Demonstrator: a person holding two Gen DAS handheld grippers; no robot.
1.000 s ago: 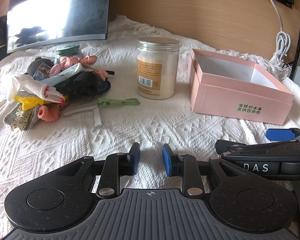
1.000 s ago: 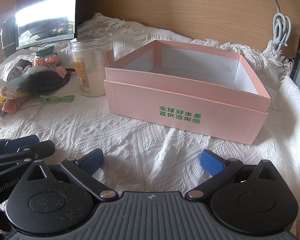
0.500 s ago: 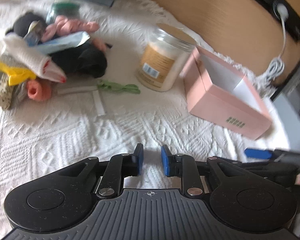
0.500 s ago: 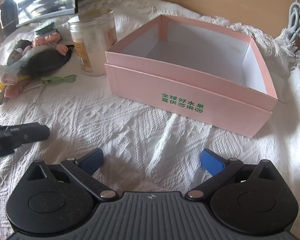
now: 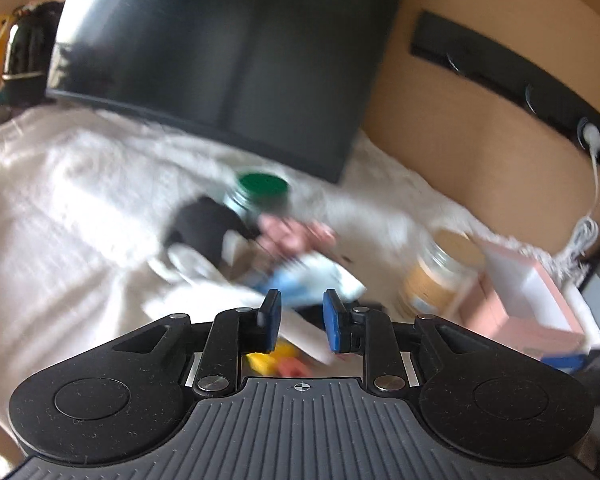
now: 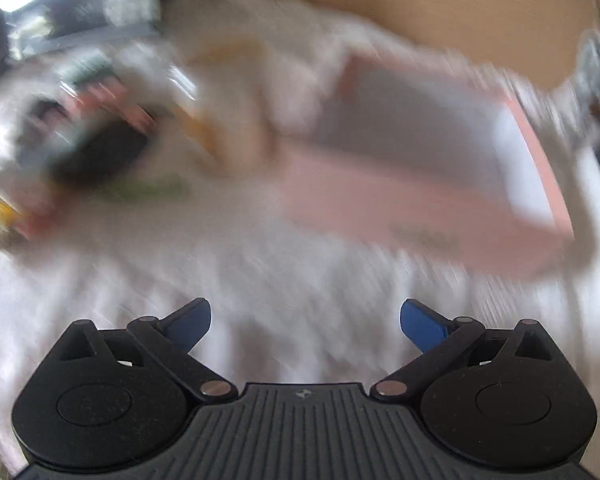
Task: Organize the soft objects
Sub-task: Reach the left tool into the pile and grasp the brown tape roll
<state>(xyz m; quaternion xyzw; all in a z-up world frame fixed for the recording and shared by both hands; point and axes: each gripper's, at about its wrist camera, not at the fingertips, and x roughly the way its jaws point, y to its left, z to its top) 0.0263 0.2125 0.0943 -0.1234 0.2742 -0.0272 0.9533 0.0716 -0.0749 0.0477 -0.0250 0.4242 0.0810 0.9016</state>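
soft pile (image 5: 260, 256) on bedspread (image 5: 60, 216) left of pink box (image 5: 532, 304): light, limp, grab a bunched fold; left gripper (image 5: 300, 320) narrowly open, empty; right gripper (image 6: 305, 322) wide open, empty.

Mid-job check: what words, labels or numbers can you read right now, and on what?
No text is legible at this moment.
Pink box, green print on its front: too blurred to read.
Jar beside the box, orange label: too blurred to read.

Pink box (image 6: 400, 196), white textured cloth (image 5: 60, 208), green jar lid (image 5: 263, 185), blue claw pads (image 6: 420, 326)
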